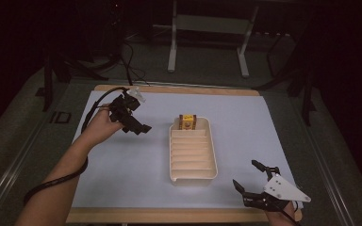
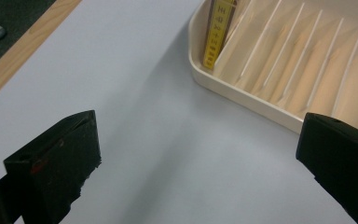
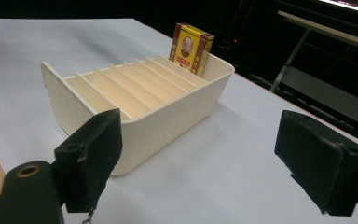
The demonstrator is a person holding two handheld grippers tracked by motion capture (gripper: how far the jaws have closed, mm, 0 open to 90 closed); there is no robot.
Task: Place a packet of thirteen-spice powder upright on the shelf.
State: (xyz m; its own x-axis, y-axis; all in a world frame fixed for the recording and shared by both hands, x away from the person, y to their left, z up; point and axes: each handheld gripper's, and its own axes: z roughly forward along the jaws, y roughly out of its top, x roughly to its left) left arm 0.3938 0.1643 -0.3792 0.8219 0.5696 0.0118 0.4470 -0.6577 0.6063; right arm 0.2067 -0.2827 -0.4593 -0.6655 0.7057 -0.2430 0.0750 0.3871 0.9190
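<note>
— Right gripper sits nearest in the high view, low at the table's near right corner, jaws apart, nothing in them. And the left?

— Left gripper is up at the far left, jaws wide and empty, pointing toward the tray. The box stands upright in the tray's farthest slot, to the right of that gripper and level with it. I judge the left the nearer one.

— Left gripper view?

— Bare sheet between the open jaws; tray off to the upper right, box edge-on against its end wall.

— Right gripper view?

— Jaws parted again. Tray runs lengthwise away from them, slots crosswise, box at the far end, face toward this gripper, beyond all the empty slots.
</note>
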